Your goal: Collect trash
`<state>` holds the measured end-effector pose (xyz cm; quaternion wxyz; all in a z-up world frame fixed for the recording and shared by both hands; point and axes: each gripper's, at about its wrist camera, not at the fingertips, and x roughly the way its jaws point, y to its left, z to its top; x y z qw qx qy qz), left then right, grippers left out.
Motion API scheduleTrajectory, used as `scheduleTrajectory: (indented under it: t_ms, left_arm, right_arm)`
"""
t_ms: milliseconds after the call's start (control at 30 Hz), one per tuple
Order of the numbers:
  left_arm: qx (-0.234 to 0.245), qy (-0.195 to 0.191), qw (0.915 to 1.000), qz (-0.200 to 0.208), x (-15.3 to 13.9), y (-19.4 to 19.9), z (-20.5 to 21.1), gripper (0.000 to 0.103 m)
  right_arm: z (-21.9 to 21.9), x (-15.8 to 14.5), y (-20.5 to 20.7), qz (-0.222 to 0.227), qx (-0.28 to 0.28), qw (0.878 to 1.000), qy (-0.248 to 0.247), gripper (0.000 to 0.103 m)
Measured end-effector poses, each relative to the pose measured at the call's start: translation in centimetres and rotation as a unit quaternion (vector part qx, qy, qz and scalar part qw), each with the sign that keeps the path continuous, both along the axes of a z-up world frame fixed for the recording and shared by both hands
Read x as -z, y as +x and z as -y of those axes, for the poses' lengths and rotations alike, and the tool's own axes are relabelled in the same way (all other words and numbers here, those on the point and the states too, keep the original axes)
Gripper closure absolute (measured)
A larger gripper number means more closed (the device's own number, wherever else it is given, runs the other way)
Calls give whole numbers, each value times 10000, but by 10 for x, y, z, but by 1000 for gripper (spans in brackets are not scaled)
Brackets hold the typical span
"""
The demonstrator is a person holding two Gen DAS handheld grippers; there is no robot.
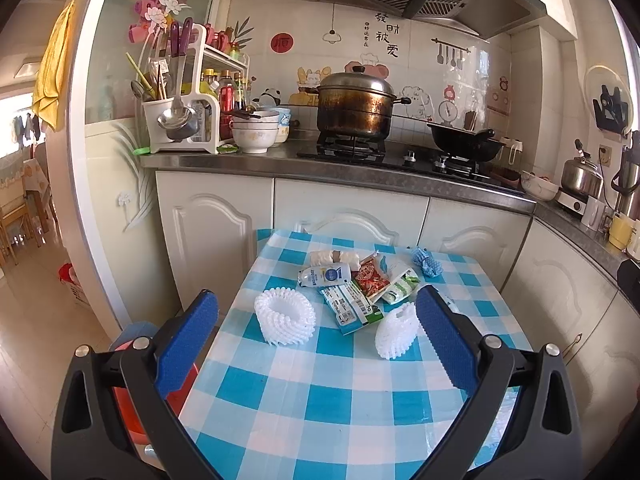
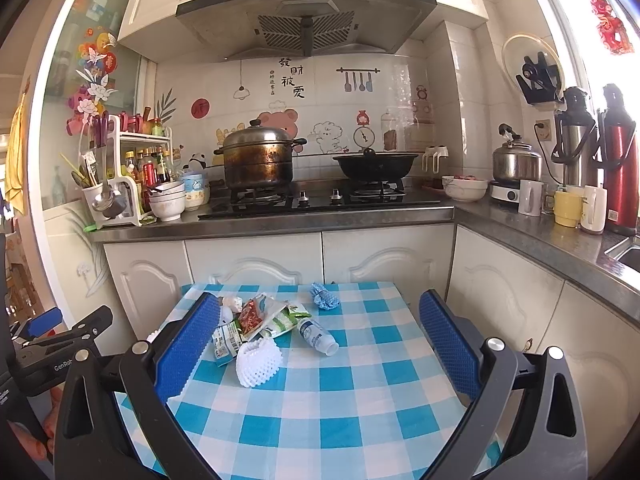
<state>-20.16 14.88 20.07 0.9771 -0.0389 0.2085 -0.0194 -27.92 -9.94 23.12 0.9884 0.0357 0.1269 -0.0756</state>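
Trash lies on a table with a blue and white checked cloth (image 1: 320, 400). In the left wrist view I see two white foam fruit nets (image 1: 285, 316) (image 1: 396, 330), a small white bottle (image 1: 325, 275), a red snack wrapper (image 1: 370, 278), a green and white wrapper (image 1: 400, 286) and a blue crumpled wad (image 1: 426, 262). My left gripper (image 1: 316, 296) hovers open over the near half of the table, nothing between its fingers. My right gripper (image 2: 320, 298) is also open and empty, with a foam net (image 2: 258, 360), a bottle (image 2: 318, 336) and wrappers (image 2: 250, 314) ahead of it.
A red bin (image 1: 128, 400) stands on the floor at the table's left side. White cabinets (image 1: 352, 208) and a steel counter with a steamer pot (image 1: 354, 106) and a black wok (image 1: 466, 142) rise right behind the table. The counter turns along the right wall (image 2: 560, 240).
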Motion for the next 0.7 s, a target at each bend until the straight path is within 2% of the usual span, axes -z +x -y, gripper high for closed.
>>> scheduleTrajectory:
  t_ms: [700]
  left_arm:
    - [28,-9,9999,151,-5,-8,-3,4]
  right_arm:
    - [4,-2,-3,11,-16,10000,7,5]
